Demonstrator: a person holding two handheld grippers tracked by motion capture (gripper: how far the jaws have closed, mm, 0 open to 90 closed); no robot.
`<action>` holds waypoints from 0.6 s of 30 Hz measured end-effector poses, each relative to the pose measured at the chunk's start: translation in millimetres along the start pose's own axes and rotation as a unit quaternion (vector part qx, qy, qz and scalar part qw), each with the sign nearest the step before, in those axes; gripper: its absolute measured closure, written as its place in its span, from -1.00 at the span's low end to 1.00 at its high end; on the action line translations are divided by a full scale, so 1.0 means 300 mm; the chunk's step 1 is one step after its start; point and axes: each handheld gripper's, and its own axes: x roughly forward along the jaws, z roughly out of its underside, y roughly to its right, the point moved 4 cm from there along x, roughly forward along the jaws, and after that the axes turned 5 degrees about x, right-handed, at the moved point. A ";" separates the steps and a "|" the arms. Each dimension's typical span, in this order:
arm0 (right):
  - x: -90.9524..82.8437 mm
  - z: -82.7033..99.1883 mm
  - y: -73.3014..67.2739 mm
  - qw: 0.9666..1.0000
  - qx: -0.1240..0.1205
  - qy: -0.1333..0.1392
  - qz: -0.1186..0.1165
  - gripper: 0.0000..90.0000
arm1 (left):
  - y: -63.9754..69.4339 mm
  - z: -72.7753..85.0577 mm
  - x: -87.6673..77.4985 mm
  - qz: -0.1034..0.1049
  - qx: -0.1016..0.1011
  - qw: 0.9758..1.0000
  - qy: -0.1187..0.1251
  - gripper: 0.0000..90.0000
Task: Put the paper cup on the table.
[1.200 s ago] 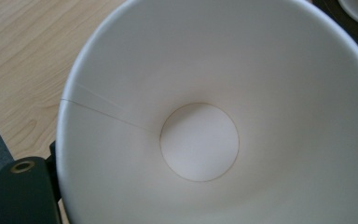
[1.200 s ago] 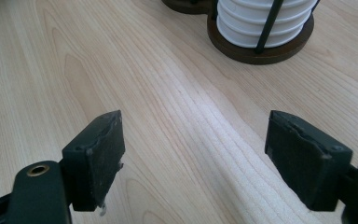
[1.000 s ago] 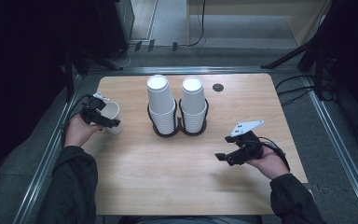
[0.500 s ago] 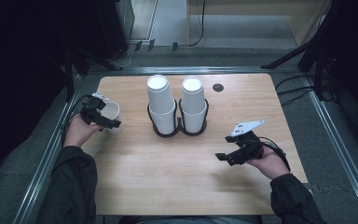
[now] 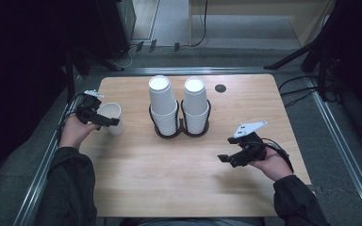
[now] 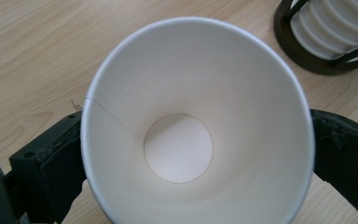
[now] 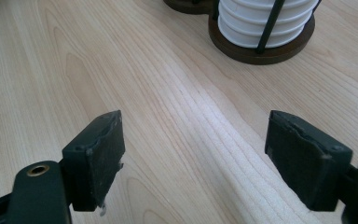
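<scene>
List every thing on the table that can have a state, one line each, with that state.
Single paper cup: upright, empty, standing between the left gripper's jaws.
Left gripper: jaws have just been opening, open around the cup.
Right gripper: open, nothing between its jaws.
Left cup stack: upside down, nested, in its holder ring.
Right cup stack: upside down, nested, in its holder ring.
Cup holder: both rings filled.

The person's left hand (image 5: 73, 132) holds the black two-jaw left gripper (image 5: 104, 120), its jaws spread wide after just opening, a white paper cup (image 6: 196, 126) between them. The right hand (image 5: 274, 165) holds the black two-jaw right gripper (image 5: 226, 159) low, jaws parted, nothing between them.
</scene>
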 end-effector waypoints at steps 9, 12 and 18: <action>-0.003 0.000 0.003 1.000 0.001 0.001 0.001 -0.55 | 0.001 -0.017 -0.060 -0.009 -0.002 1.000 0.017 -1.00; -0.003 -0.001 0.003 1.000 0.000 0.001 0.000 -0.55 | 0.006 -0.028 -0.092 -0.012 -0.003 1.000 0.027 -1.00; -0.001 -0.004 0.004 1.000 0.000 0.001 0.000 -0.55 | 0.016 -0.048 -0.158 -0.012 -0.023 0.999 0.047 -1.00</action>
